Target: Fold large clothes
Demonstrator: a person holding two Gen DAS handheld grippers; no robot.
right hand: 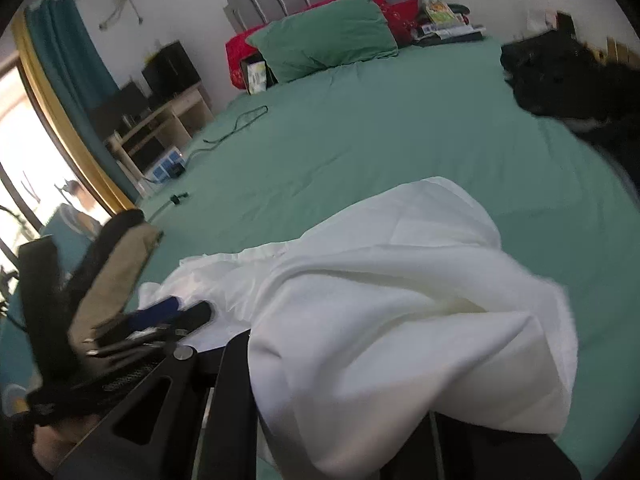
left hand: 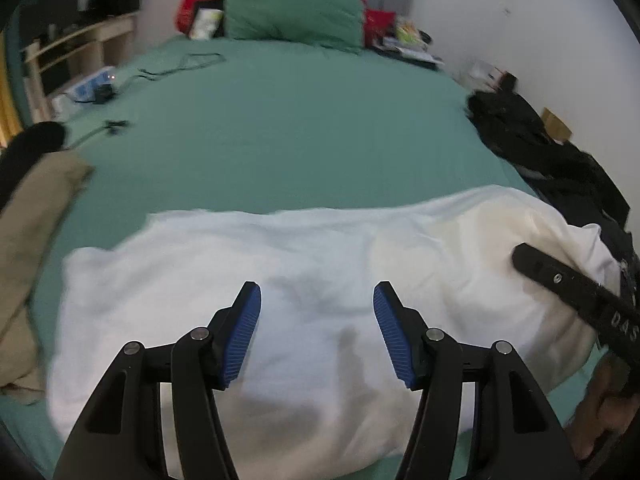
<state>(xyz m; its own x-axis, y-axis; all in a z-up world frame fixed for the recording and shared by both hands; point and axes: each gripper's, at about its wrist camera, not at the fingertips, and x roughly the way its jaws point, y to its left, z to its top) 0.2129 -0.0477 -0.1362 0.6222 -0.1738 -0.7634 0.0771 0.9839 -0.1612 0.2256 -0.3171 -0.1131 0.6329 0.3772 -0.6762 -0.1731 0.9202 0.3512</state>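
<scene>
At the far left of the left wrist view a tan garment (left hand: 36, 216) lies bunched on the edge of the green bedsheet (left hand: 280, 128), with something black just behind it. Moving right, the white garment (left hand: 280, 280) sprawls across the near part of the bed in a wide, partly folded band, its far edge fairly straight. The left gripper (left hand: 317, 332) hovers over its middle with the blue-padded fingers (left hand: 244, 336) spread wide and holding nothing. Further right, the right gripper (left hand: 576, 292) comes in across the garment's right end, where the cloth humps up. Beyond it, a heap of black clothes (left hand: 552, 152) lies along the right edge of the bed.

In the right wrist view the white cloth (right hand: 380, 320) drapes thickly over the right gripper's front and hides its fingertips, so I cannot tell whether they pinch the fabric or only carry it.

The garment looks light, soft and limp, thin enough that shadows show through. It will probably sag and crease between two holds and slide readily on the smooth sheet. The likeliest good holds are on hems or corners, one gripper at each end of the same edge, pinching all layers together so that the fold stays aligned.
</scene>
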